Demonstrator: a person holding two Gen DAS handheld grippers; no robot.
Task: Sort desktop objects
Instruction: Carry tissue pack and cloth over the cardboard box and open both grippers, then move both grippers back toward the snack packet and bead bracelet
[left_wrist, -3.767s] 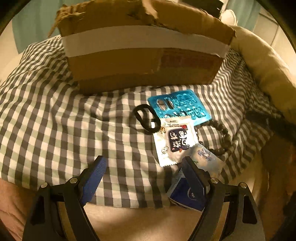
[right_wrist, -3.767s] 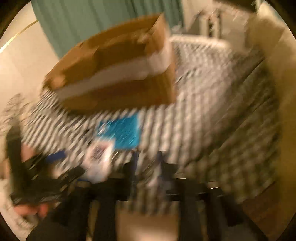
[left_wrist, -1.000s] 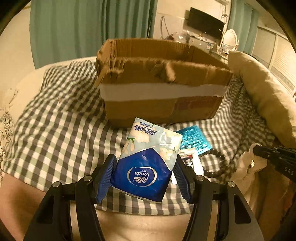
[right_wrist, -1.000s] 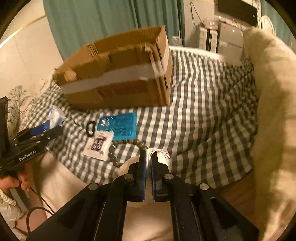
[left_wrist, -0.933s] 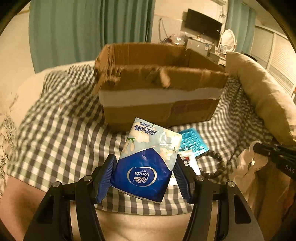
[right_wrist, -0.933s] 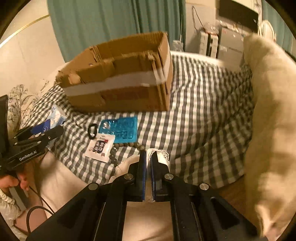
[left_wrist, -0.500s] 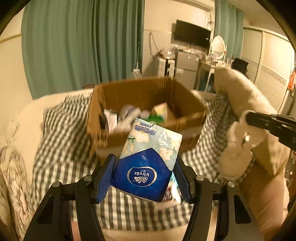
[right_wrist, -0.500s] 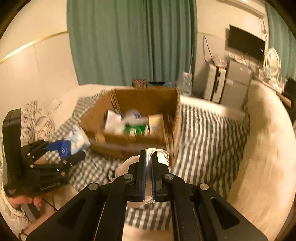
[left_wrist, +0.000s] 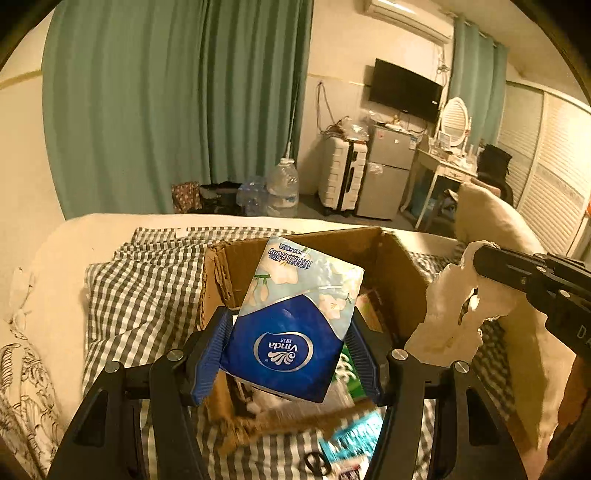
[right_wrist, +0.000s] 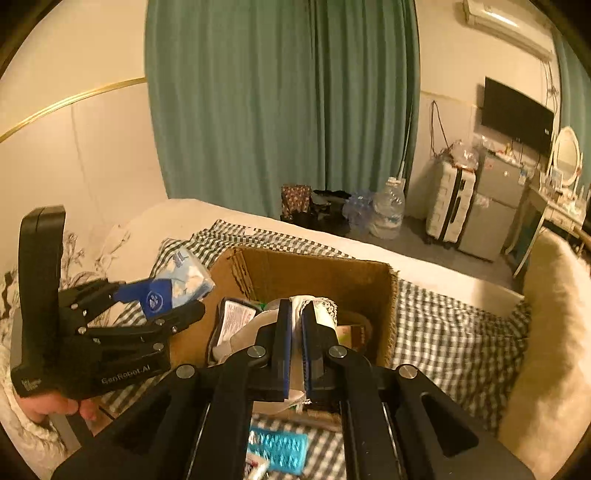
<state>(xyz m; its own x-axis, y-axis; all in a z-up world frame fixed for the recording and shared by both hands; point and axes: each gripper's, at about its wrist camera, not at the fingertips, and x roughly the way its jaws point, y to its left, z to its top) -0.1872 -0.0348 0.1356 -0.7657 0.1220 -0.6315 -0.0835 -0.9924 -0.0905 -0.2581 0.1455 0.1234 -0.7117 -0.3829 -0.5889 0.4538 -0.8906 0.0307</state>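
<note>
My left gripper (left_wrist: 291, 354) is clamped on the tissue pack (left_wrist: 295, 317), 1 blue pad pressed against each side of its dark blue lower half. The pack stands roughly upright between the fingers, its pale floral end pointing away from the camera, and it hangs above the open cardboard box (left_wrist: 402, 280). From the right wrist camera, that pack (right_wrist: 177, 288) sits over the box's left wall (right_wrist: 236, 269), not yet inside.

My right gripper (right_wrist: 295, 347) has its 2 blue pads drawn narrow on a cream lace-edged cloth (right_wrist: 321, 306), which bunches out ahead of the fingertips over the box interior. In the left wrist view the same cloth (left_wrist: 450, 314) dangles from the right gripper's black fingers (left_wrist: 517, 273) beside the box's right wall.

Inside the box I can see a white printed packet (right_wrist: 234, 317) and green packaging (left_wrist: 349, 373); other contents are too cluttered to identify.

The box rests on a grey and white checked blanket (left_wrist: 144, 291). On the blanket in front of the box lie a teal embossed card (right_wrist: 279, 452) and a small black ring-shaped item (left_wrist: 316, 463); both are blurred. A beige cushion (right_wrist: 554, 332) lies along the right of the blanket.
</note>
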